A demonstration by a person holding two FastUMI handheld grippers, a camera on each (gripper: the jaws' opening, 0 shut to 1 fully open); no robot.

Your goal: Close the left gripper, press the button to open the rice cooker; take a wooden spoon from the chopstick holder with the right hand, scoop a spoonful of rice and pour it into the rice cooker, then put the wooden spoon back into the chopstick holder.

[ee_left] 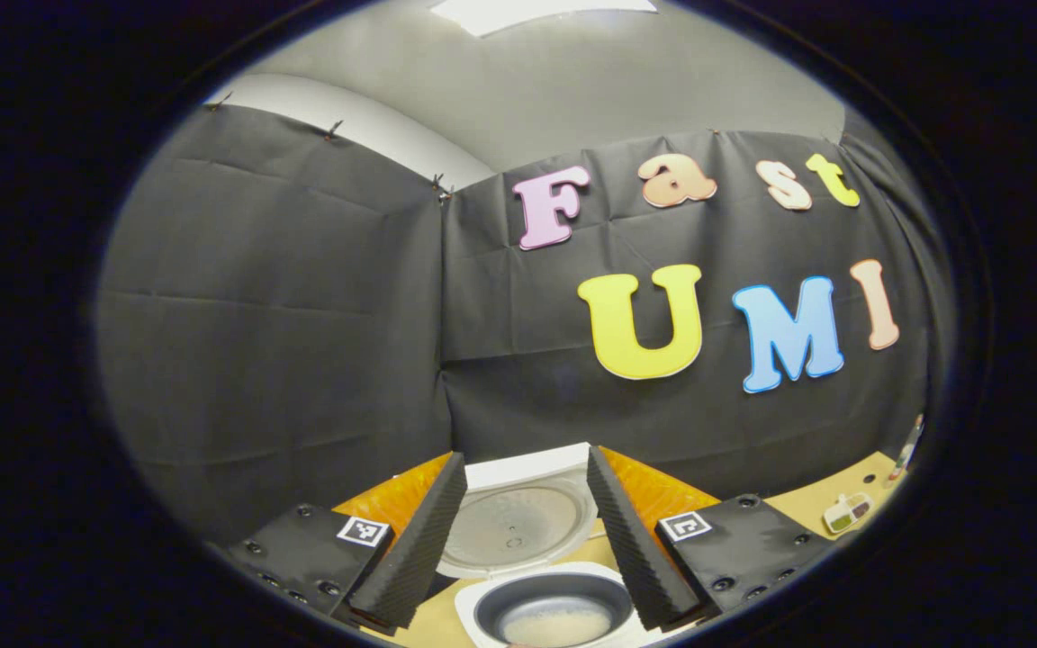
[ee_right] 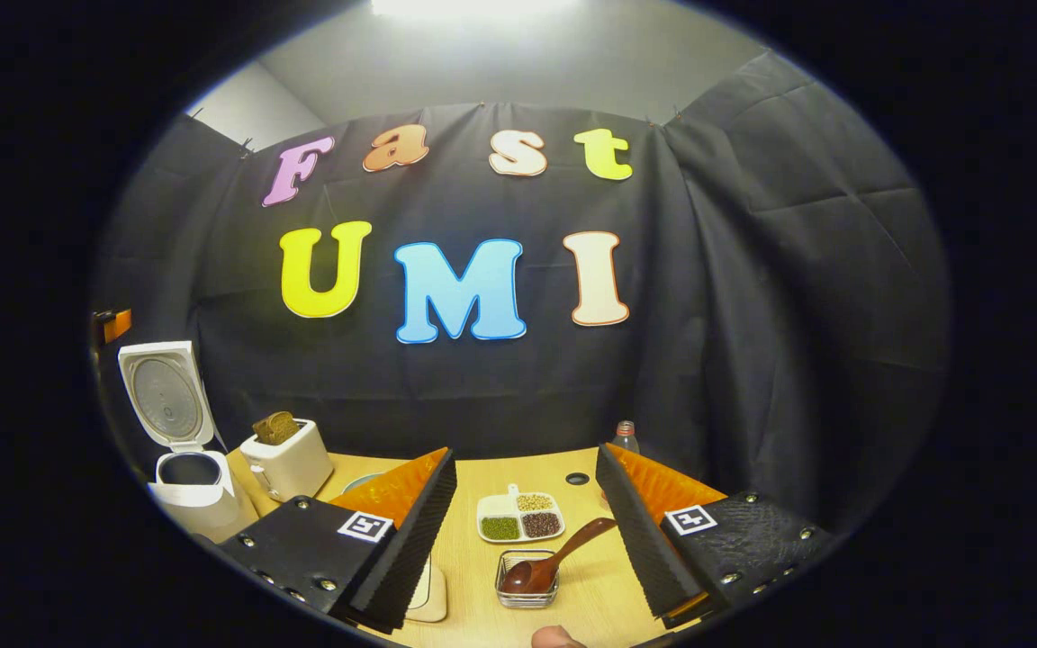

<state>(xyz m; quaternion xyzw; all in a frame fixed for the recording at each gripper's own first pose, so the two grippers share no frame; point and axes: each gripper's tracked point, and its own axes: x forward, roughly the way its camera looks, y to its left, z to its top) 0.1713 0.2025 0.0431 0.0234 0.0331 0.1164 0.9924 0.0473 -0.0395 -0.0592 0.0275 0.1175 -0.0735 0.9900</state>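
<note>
Between your spread right gripper (ee_right: 527,531) fingers: wooden spoon (ee_right: 554,558) leaning in holder (ee_right: 527,580). Rice cooker (ee_right: 181,450) far left, lid up. Left gripper (ee_left: 523,540) open, empty. Pinch the handle high.

staged kitchen booth | black cloth wall (ee_right: 752,270) | wooden table (ee_right: 590,594) | rice cooker (ee_right: 185,468), toaster (ee_right: 289,463)

Black screwed plates with square black-and-white markers are seen behind ribbed wedge fingers on the left gripper (ee_left: 526,540) and right gripper (ee_right: 526,540).
</note>
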